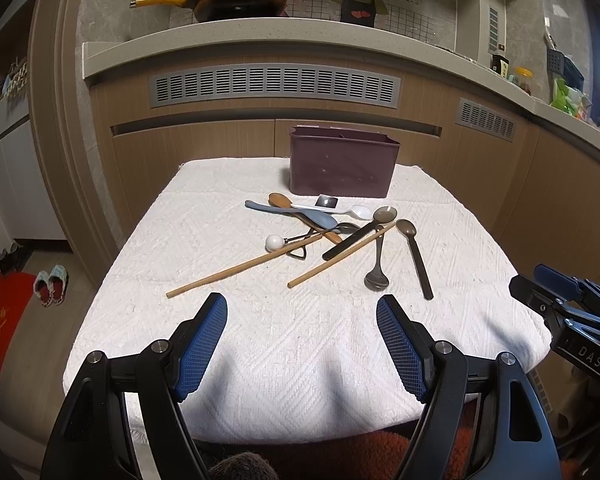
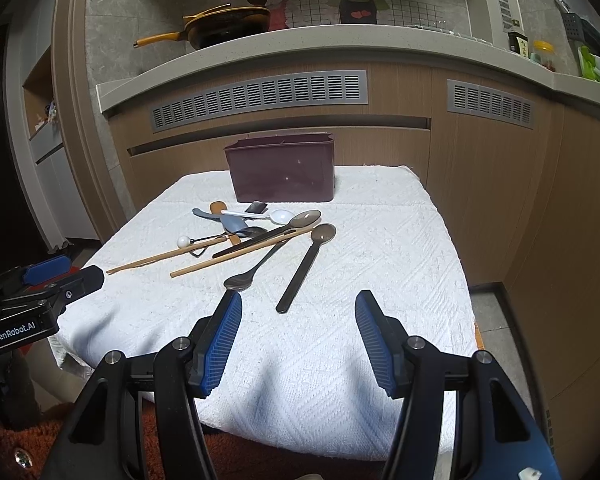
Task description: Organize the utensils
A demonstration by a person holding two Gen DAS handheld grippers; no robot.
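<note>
Hovering with fingers spread, the left gripper (image 1: 302, 312) is facing two bamboo chopsticks (image 1: 236, 268); the right gripper (image 2: 298, 308), likewise spread, is nearing the dark long-handled spoon (image 2: 300, 276). Pinching handles singly should suit the maroon plastic caddy (image 2: 282, 174) behind.

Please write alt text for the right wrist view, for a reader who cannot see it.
The open right gripper hovers above a white cloth where spoons and chopsticks lie scattered before a dark purple box. The left gripper shows at the left edge.
</note>
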